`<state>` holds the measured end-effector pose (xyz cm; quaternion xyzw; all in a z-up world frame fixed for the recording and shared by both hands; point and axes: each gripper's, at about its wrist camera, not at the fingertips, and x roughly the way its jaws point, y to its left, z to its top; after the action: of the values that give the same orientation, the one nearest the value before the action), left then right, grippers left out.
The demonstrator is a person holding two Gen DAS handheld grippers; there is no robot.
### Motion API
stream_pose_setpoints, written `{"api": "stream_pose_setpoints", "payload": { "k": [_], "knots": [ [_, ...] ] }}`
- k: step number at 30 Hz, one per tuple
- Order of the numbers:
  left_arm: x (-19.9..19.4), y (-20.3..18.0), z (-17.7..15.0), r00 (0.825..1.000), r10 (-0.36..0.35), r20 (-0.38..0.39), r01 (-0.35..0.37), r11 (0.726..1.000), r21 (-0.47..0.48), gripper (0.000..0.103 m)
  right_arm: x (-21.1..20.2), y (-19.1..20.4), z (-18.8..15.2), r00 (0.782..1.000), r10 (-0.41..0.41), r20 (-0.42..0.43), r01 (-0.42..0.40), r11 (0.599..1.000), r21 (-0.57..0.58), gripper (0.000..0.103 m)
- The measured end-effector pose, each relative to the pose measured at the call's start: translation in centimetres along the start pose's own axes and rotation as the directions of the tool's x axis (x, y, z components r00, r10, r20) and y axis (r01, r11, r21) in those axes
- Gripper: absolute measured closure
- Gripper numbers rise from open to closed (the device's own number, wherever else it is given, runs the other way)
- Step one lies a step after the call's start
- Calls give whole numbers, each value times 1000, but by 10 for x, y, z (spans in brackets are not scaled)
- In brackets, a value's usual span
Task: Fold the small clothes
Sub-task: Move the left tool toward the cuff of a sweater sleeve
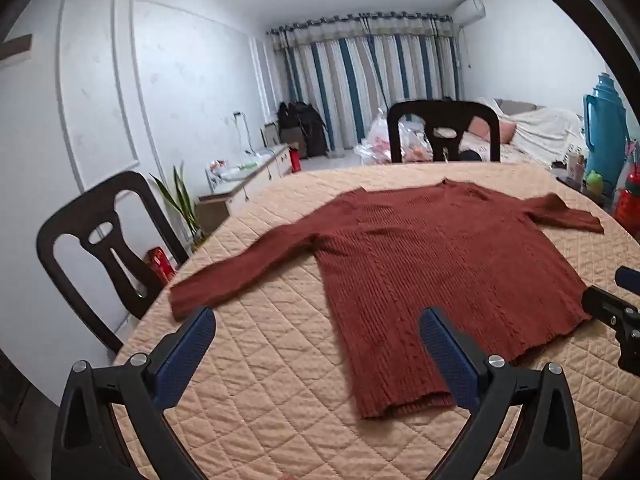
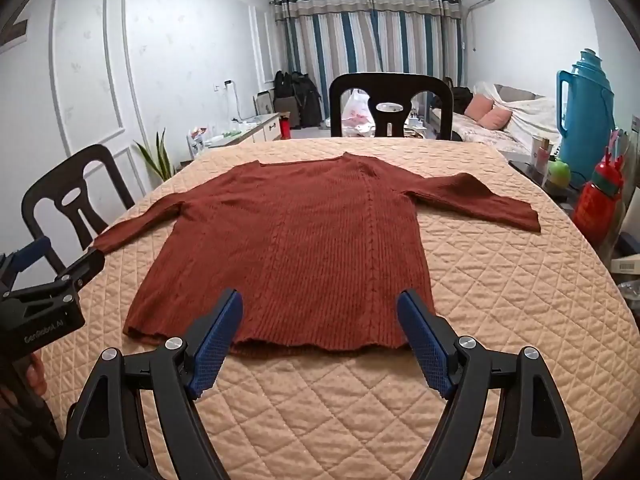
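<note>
We had the sweater [image 2: 288,248] spread flat on the quilted table [image 2: 500,280], its long axis running from the hem nearest us to the neck at twelve o'clock, sleeves out toward nine and three. Both tools hung above the hem with jaws spread wide and nothing between them: the left gripper [image 1: 318,316] toward the hem's left corner, the left sleeve's cuff at its ten o'clock, and the right gripper [image 2: 320,300] over the hem's middle. We judged each sleeve nearer its own-side gripper for the first fold.
</note>
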<state>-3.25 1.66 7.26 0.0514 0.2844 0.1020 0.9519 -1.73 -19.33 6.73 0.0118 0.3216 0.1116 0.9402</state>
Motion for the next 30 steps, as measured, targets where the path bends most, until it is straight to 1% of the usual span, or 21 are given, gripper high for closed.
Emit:
{"api": "stream_pose_setpoints", "payload": {
  "k": [2,4,5,7,8,9,10,11,13,16,18,20,22,24,27,29,30],
  "knots": [
    [13,0,-2,996,-58,-63,57,998,-12,0,8,-1,5,1000,-9,-24,9,1000,-10,23],
    [22,4,-4,989,-112,-92,109,993,-36,0,15,4,8,999,-22,-47,21,1000,-23,23],
    [26,7,-5,986,-130,-103,126,991,-48,0,14,-3,5,999,-20,-48,20,1000,-16,23],
    [36,17,-7,975,-171,-144,159,983,-89,0,19,-10,6,997,-14,-78,12,1000,-22,23],
    [39,21,-8,973,-171,-153,156,982,-104,0,20,-10,5,996,-10,-89,7,1000,-30,23],
    [43,27,-9,974,-160,-159,143,983,-115,0,23,2,4,996,-13,-91,10,999,-38,23],
    [46,32,-9,974,-152,-168,133,984,-119,0,28,6,7,996,-14,-92,9,999,-52,23],
    [49,39,-9,973,-145,-178,123,984,-128,0,31,5,11,995,-8,-98,2,998,-63,23],
    [57,57,-10,970,-148,-193,113,977,-180,0,35,10,16,996,8,-94,-15,996,-85,23],
    [65,92,-9,966,-165,-199,101,950,-295,0,43,17,24,995,24,-99,-34,994,-102,23],
    [72,112,-7,972,-138,-191,66,937,-342,0,49,24,28,994,37,-102,-49,992,-118,23],
    [77,128,-7,972,-124,-197,40,923,-383,0,52,33,32,993,70,-98,-81,990,-111,23],
    [81,139,-7,974,-132,-186,44,909,-415,0,56,41,37,990,99,-104,-110,988,-107,23],
    [87,147,-7,971,-155,-183,58,893,-446,2,64,51,39,987,114,-112,-128,984,-128,23],
    [102,159,-5,965,-169,-202,49,870,-490,6,73,61,43,981,137,-137,-157,977,-145,23],
    [110,163,-6,964,-162,-211,32,858,-512,12,78,69,45,977,150,-153,-173,972,-157,23],
    [113,167,-7,963,-165,-213,28,847,-530,14,80,70,47,974,152,-168,-179,970,-164,23]
  ]
}}
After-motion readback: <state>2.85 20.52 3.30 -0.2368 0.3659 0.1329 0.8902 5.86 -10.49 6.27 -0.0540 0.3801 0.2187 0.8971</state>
